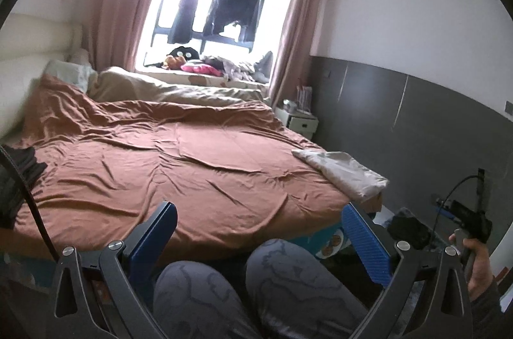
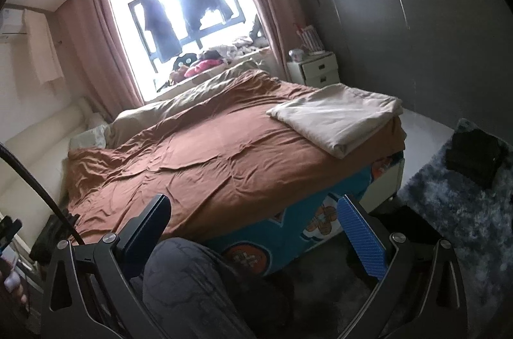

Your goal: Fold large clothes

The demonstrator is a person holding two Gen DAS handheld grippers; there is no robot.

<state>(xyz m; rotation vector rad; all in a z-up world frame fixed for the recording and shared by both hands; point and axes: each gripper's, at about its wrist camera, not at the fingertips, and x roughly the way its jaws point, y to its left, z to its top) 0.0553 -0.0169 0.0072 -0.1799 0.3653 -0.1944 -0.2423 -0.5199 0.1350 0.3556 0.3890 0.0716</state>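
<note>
- Left gripper [image 1: 259,236] had its fingers spread wide, nothing between them; it was held low over the person's knees [image 1: 224,291] at the bed's near edge.
- Right gripper [image 2: 256,235] likewise gaped, nothing held.
- Folded cream cloth [image 2: 336,118] lay on the brown duvet [image 2: 198,159] at the bed's far right corner, well apart from both sets of fingers, ahead and right.
- Dark garment [image 1: 16,178] lay on the bed's left edge, left of the left gripper.
- Black bundle [image 2: 474,156] sat on the grey rug [image 2: 449,210].
</note>
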